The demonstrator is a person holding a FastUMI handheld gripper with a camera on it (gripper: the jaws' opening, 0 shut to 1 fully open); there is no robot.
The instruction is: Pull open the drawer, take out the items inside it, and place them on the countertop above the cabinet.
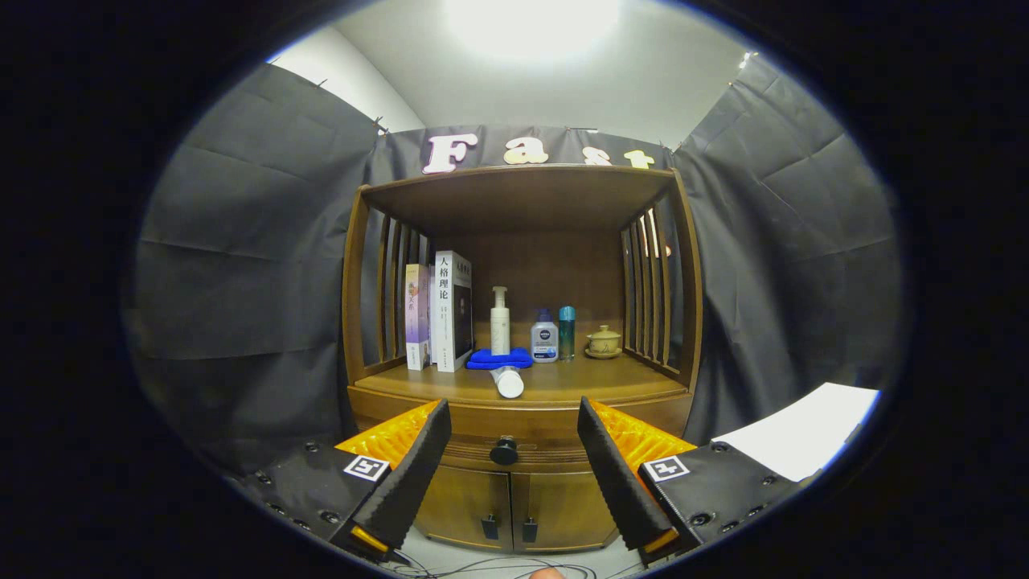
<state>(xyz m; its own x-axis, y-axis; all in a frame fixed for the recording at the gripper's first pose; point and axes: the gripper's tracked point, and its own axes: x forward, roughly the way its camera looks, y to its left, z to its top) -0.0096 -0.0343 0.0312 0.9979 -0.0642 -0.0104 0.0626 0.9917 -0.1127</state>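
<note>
A wooden cabinet stands ahead of me against the black cloth. Its drawer sits shut under the countertop, with a round dark knob in the middle. My gripper is open, its two fingers spread wide, and the knob lies beyond them, in line with the gap. Nothing is between the fingers. A white tube lies on the countertop near its front edge, pointing toward me. What the drawer holds is hidden.
On the countertop stand two books, a white pump bottle on a blue cloth, a small blue-capped bottle, a teal bottle and a lidded cup. Two small doors lie below the drawer. A white sheet sits to the right.
</note>
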